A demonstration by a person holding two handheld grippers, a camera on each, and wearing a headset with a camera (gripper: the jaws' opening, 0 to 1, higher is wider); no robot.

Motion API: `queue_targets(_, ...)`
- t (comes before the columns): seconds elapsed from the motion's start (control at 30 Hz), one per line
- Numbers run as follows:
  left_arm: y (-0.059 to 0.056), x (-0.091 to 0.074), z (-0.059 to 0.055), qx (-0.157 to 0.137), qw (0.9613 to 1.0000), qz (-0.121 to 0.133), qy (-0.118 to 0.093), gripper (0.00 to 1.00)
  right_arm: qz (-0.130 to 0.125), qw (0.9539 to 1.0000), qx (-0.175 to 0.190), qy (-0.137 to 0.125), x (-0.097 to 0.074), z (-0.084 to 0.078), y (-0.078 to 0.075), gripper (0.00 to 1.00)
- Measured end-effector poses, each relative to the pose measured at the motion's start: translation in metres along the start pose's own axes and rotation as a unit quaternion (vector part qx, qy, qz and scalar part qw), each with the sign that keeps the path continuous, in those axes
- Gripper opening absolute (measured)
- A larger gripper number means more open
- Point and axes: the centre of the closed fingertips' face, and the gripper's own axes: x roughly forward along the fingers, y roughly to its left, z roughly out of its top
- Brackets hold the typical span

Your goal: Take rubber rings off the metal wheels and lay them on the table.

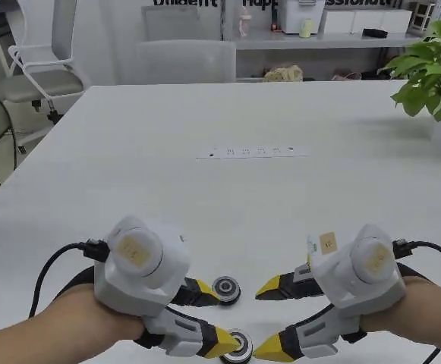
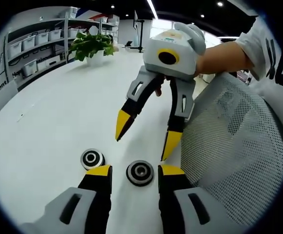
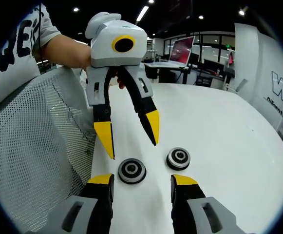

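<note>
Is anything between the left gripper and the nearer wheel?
Nothing visible: the nearer wheel lies right at the left gripper's open jaws. The right gripper hangs beyond it, the other wheel aside.

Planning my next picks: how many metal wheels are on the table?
2. One small round metal wheel with a black rubber ring lies nearest the front edge of the white table; the second wheel lies just beyond it. Nearby tabletop is partly covered, so more may be hidden.

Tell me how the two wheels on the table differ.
The near wheel lies by the table edge; the far wheel lies further in. The near wheel faces the open gap of the left gripper and right gripper; the far wheel sits off to one side. Both lie flat, rubber rings on.
</note>
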Motion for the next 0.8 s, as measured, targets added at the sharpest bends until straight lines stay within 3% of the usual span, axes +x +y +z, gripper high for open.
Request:
queue_targets(0.23,-0.01,0.013,-0.005,0.017,0.9996,-0.02,0.015,0.27,0.012,0.9999,-0.009,0.008,0.004,-0.004,0.009,0.45)
queue_targets(0.47,-0.015,0.021,-0.012,0.023,0.9991,-0.026,0.026,0.18,0.015,0.9998,-0.008,0.012,0.005,-0.009,0.009,0.45)
queue_targets(0.8,-0.008,0.025,-0.017,0.044,0.9986,-0.009,0.03,0.08,0.013,0.9998,0.0,0.013,0.007,-0.013,0.008,0.45)
